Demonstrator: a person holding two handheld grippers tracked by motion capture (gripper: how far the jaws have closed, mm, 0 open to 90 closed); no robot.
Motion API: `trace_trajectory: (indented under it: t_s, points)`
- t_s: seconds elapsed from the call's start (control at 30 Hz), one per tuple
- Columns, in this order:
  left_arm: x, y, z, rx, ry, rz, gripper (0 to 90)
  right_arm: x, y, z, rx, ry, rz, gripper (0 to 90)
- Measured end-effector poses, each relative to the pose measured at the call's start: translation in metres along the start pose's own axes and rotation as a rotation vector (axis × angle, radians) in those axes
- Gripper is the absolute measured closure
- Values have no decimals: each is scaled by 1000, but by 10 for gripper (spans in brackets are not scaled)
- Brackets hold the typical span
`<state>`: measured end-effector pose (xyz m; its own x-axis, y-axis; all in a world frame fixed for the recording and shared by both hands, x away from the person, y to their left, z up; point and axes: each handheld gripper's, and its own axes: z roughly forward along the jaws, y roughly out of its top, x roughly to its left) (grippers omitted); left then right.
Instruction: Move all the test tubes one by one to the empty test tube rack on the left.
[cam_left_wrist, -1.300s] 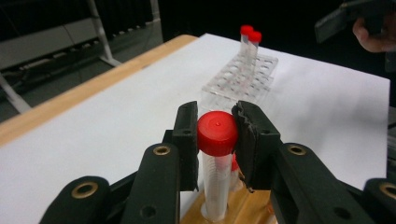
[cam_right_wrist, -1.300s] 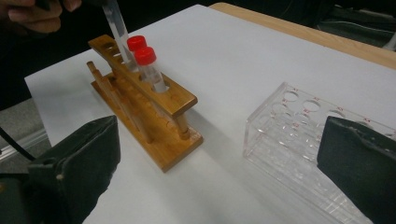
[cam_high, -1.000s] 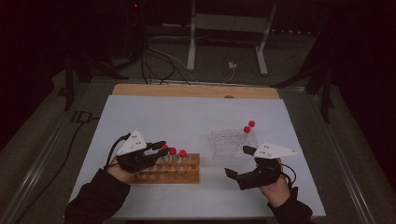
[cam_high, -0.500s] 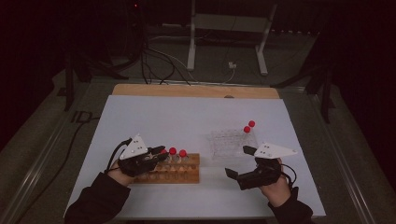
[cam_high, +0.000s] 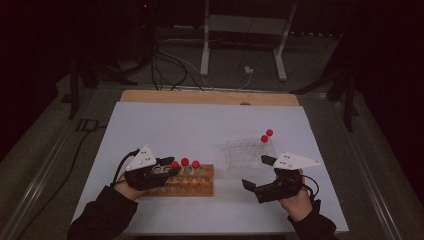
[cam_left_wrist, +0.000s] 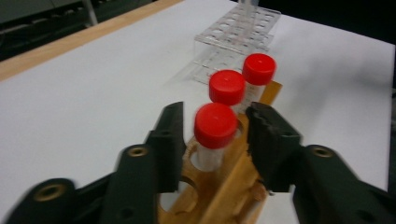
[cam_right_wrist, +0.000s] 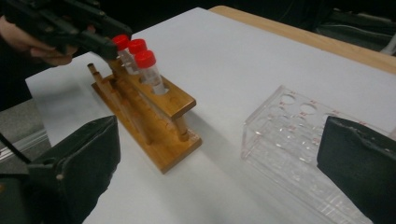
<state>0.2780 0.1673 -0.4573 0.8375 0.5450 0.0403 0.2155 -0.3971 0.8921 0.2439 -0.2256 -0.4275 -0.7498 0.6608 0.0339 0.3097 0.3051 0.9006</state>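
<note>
- While the person's left gripper (cam_high: 167, 169) is hanging over the near-left end of the wooden tube rack (cam_high: 192, 184), its fingers (cam_left_wrist: 167, 140) have just been opening and are now standing slightly spread on either side of the nearest red-capped tube (cam_left_wrist: 215, 133), with a small gap showing on each side of the cap.
- That tube is sitting upright in a hole of the wooden rack, first in a row of three; the second red-capped tube (cam_left_wrist: 227, 88) and the third red-capped tube (cam_left_wrist: 258, 71) are standing right behind it.
- Over on the right, the right gripper (cam_high: 257, 175) is hovering low above the white surface (cam_high: 200, 125), its fingers (cam_right_wrist: 84, 158) spread wide with nothing between them.
- Just beyond it, a clear plastic rack (cam_high: 247, 152) is sitting on the surface, well apart from the wooden one, and is carrying two more red-capped tubes (cam_high: 267, 135) at its far right corner.
</note>
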Motion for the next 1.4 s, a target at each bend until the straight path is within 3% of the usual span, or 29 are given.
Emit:
trace_trajectory:
  t_s: [0.27,0.47,0.53,0.67,0.8,1.03,1.4]
  points:
    - [-7,0,-17,-44,4,-1,181,-11,2,-8,-24,-40,9,0]
    - [-7,-5,-27,-78,-21,-17,21,-26,-2,-10,-23,-99,29,0]
    - [-7,-6,-29,-92,-13,-18,19,-31,-4,-8,-14,-129,38,0]
    - [-6,-11,-34,-111,-35,-11,10,-41,-10,-3,5,-176,51,0]
    - [-6,-14,-36,-105,-43,-4,5,-52,-17,4,22,-218,72,0]
    - [-6,-16,-34,-91,-53,3,4,-69,-25,20,54,-286,99,77]
    - [-6,-16,-35,-101,-53,5,4,-88,-26,40,97,-345,129,429]
